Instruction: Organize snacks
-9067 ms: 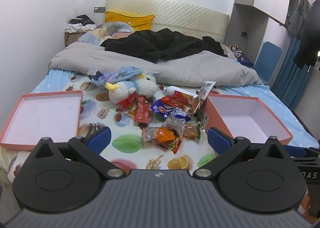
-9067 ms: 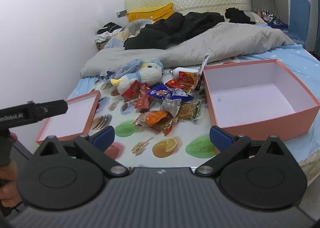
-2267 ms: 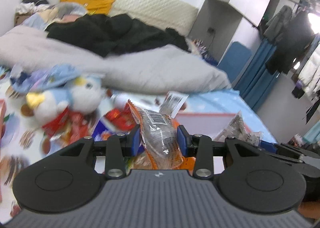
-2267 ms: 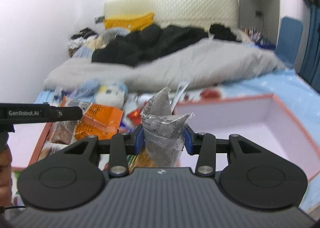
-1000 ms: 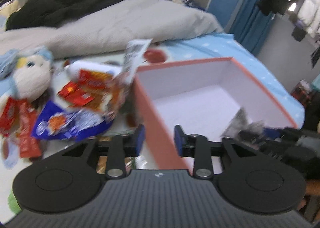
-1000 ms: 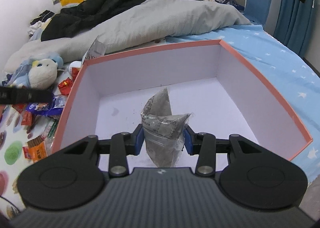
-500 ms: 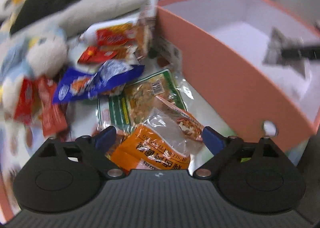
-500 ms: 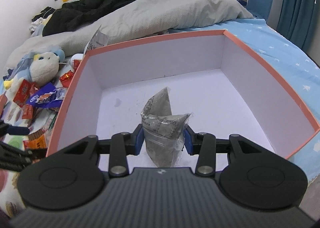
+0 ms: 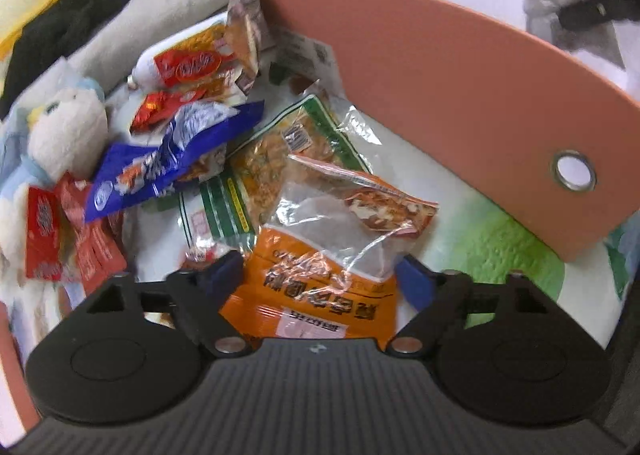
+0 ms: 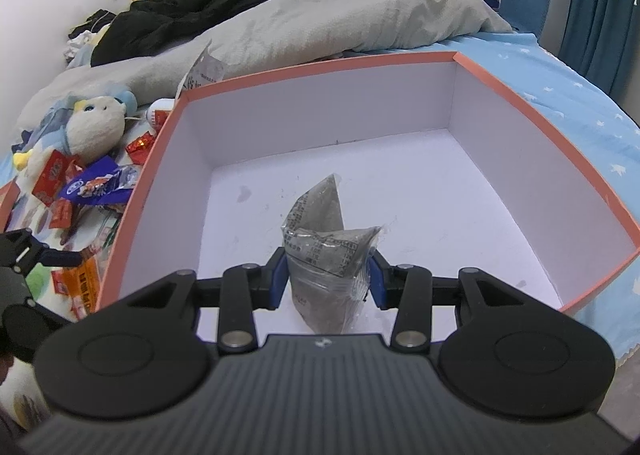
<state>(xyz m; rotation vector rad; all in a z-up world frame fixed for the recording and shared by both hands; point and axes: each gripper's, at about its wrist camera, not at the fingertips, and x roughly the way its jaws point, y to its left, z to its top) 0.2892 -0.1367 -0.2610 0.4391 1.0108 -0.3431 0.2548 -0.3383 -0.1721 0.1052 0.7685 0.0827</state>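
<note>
My left gripper (image 9: 320, 279) hangs low over the snack pile beside the orange box (image 9: 440, 75). Its jaws are closing, with an orange packet (image 9: 316, 307) lying between the blue pads. The pads stand at the packet's edges and I see no squeeze. My right gripper (image 10: 328, 279) is shut on a grey packet (image 10: 328, 255) and holds it upright over the box's white floor (image 10: 400, 183). That packet (image 9: 560, 15) also shows in the left wrist view, above the box wall. The box holds nothing else.
A green packet (image 9: 272, 151), a blue packet (image 9: 160, 163), red packets (image 9: 184, 63) and a plush toy (image 9: 64, 135) lie left of the box on the printed sheet. A grey duvet (image 10: 360, 15) and black clothes (image 10: 200, 3) lie behind. The box lid's edge (image 10: 6, 199) shows far left.
My left gripper dropped from beside the box to the snack pile, opened wide, and now narrows around the orange packet. The right gripper kept still with the grey packet.
</note>
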